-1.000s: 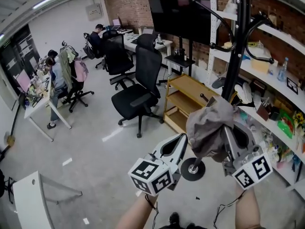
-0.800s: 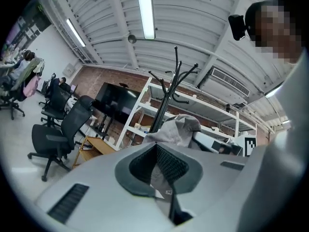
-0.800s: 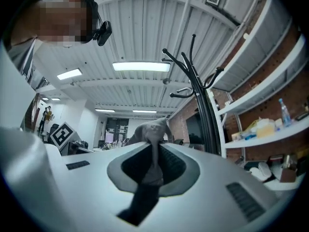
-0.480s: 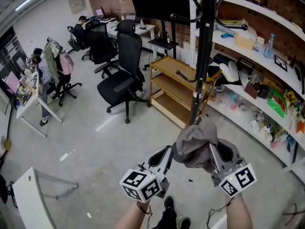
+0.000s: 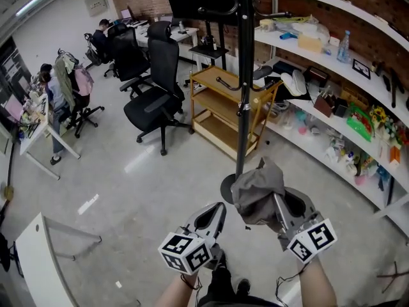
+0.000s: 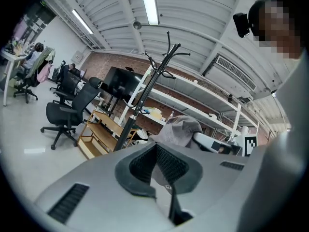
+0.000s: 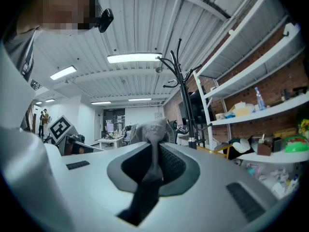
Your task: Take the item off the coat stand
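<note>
A crumpled grey cloth item (image 5: 257, 190) hangs free of the black coat stand (image 5: 243, 88), in front of its round base (image 5: 227, 187) in the head view. My right gripper (image 5: 276, 200) is shut on it; in the right gripper view a grey fold (image 7: 153, 149) runs down between the pads of my right gripper (image 7: 152, 166). My left gripper (image 5: 220, 208) sits just left of the cloth. In the left gripper view my left gripper (image 6: 161, 170) has its jaws together, with a thin pale strip of fabric (image 6: 161, 177) pinched between them and the cloth bundle (image 6: 181, 129) beyond.
A wooden trolley shelf (image 5: 225, 110) stands behind the stand. White wall shelves (image 5: 332, 117) full of small items run along the right. Black office chairs (image 5: 156, 94) and desks with seated people (image 5: 51, 88) are at the left. A white table corner (image 5: 35, 261) is near left.
Both grippers have come down and back from the stand together, carrying the grey cloth. The cloth has dropped from hook height to level with the stand's base in the head view.
</note>
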`<state>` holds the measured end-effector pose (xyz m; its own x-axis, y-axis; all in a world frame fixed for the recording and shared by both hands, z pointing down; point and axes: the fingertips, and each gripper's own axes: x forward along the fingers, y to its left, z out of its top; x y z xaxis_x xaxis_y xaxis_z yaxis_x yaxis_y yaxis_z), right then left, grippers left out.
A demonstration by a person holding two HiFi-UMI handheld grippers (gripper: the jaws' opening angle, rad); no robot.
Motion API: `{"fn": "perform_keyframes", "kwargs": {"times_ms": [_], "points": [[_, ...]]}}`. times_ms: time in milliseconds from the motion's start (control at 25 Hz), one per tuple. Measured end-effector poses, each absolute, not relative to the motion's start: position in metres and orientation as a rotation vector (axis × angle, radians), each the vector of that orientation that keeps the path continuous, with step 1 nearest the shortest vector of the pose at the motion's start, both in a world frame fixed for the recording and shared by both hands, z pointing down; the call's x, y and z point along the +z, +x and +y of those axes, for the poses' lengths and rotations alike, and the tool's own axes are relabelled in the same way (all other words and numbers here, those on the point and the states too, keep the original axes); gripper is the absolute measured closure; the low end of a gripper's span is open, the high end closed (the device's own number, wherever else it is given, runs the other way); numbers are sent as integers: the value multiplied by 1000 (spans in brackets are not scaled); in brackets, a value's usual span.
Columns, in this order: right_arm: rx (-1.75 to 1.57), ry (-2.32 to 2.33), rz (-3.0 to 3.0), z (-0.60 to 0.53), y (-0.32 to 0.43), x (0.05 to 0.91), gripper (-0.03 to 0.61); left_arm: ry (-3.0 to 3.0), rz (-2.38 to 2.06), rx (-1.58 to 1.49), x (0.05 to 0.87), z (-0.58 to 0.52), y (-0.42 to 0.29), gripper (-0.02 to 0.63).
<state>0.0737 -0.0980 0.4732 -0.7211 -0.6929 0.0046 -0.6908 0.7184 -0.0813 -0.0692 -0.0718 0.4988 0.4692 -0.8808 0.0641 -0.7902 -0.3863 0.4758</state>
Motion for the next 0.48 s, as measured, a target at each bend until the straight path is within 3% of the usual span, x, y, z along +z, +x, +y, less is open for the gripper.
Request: {"fn": "perform_keyframes", "kwargs": {"times_ms": [480], "points": [[-155, -1130, 2902, -30, 103, 476, 541, 2264, -1410, -279, 498, 1, -34, 607]]}}
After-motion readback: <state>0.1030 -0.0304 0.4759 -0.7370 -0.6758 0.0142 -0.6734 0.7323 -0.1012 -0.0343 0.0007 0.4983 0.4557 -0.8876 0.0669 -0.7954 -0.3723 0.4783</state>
